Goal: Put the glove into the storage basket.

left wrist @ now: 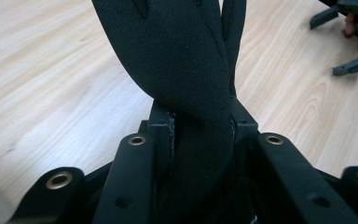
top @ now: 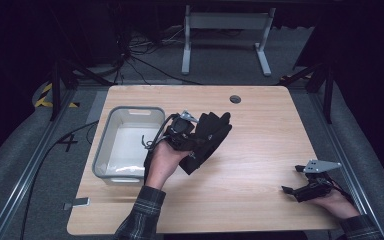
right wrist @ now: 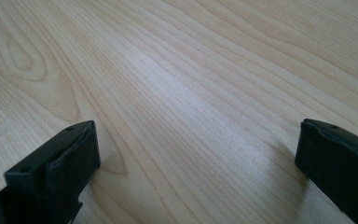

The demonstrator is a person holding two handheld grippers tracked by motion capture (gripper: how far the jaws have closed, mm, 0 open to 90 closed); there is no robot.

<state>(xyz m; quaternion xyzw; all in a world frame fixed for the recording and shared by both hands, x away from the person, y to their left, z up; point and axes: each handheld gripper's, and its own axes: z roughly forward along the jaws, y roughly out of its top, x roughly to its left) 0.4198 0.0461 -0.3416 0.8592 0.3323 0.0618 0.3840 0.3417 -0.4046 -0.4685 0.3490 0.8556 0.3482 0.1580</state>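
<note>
- Black fabric, a glove [left wrist: 182, 70], is clamped between the jaws of the left gripper [top: 192, 137], which holds it above the middle of the table [top: 260, 130], just right of the grey bin [top: 105, 145].
- Glove hangs partly loose, so I judge it best to keep the grip firm and move slowly toward the bin, lifting high enough that the fabric clears the rim.
- Release should come only when the whole glove is over the inside of the bin.
- Right gripper [top: 292, 180] rests near the right edge, its jaws spread wide with nothing between them.
- Table is pale wood; around it are dark carpet, cables and a metal frame [top: 225, 37].
</note>
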